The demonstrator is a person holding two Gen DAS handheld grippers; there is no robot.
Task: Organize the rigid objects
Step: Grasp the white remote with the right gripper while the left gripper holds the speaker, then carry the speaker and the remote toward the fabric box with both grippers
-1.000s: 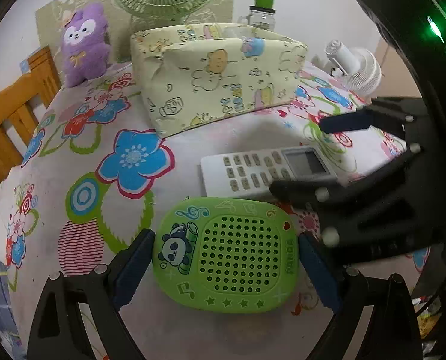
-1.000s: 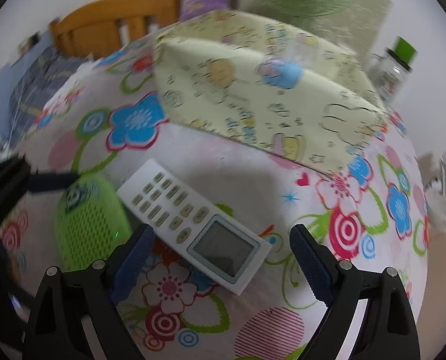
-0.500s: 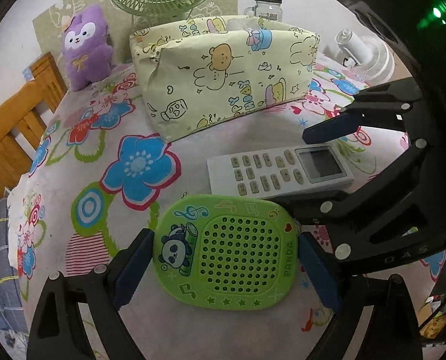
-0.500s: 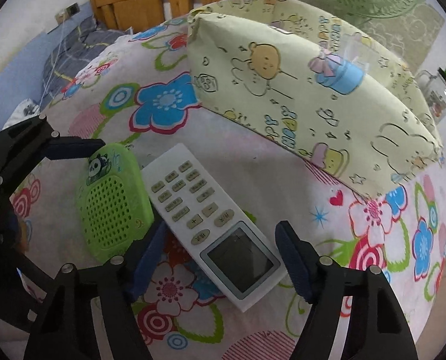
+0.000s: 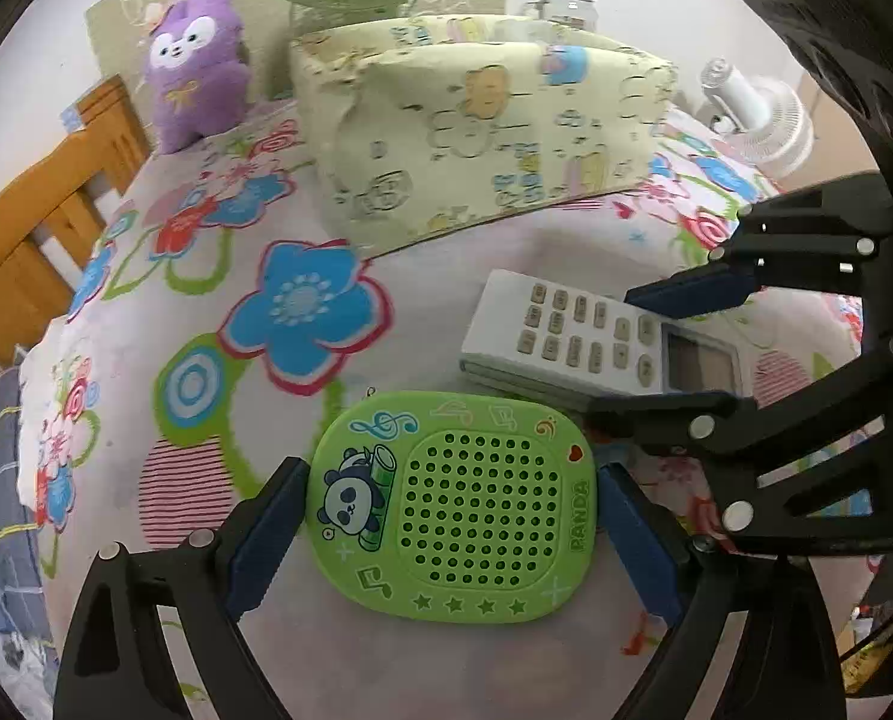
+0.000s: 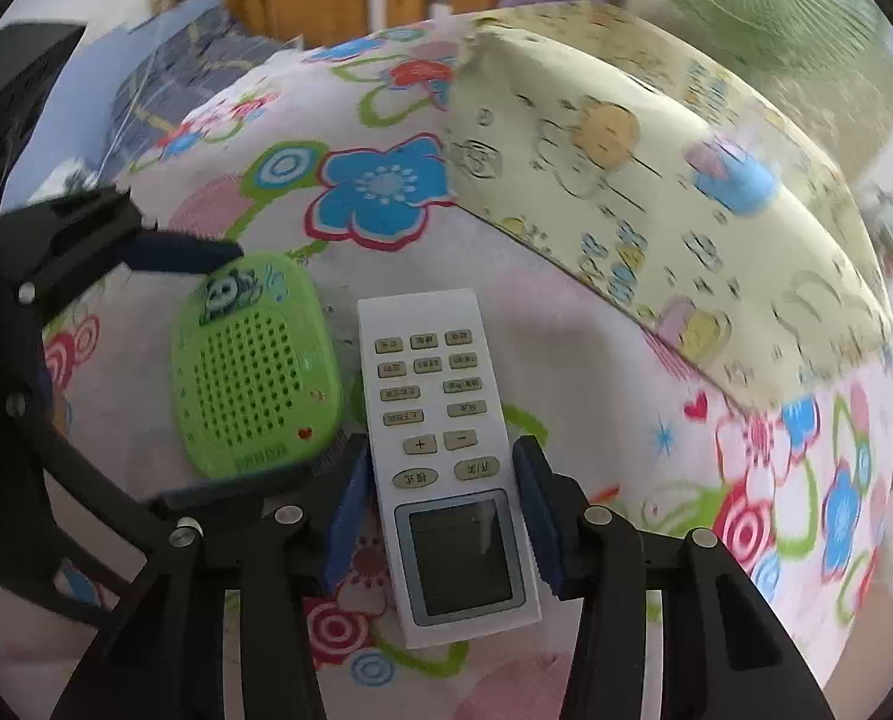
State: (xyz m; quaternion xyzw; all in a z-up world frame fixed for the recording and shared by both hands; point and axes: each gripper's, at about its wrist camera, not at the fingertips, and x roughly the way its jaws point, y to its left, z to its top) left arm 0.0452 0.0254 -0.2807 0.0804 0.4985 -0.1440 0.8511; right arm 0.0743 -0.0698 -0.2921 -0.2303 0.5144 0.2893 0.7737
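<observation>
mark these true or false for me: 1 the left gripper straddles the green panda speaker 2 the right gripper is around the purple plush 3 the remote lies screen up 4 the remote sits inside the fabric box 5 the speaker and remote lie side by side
1. The left gripper straddles the green panda speaker. True; one blue pad sits at each side.
2. The right gripper is around the purple plush. False; its jaws, which have just been closing, flank the white remote, and the plush stands far back on the tablecloth.
3. The remote lies screen up. True; buttons and display face the camera.
4. The remote sits inside the fabric box. False; it lies on the tablecloth in front of the box.
5. The speaker and remote lie side by side. True.
</observation>
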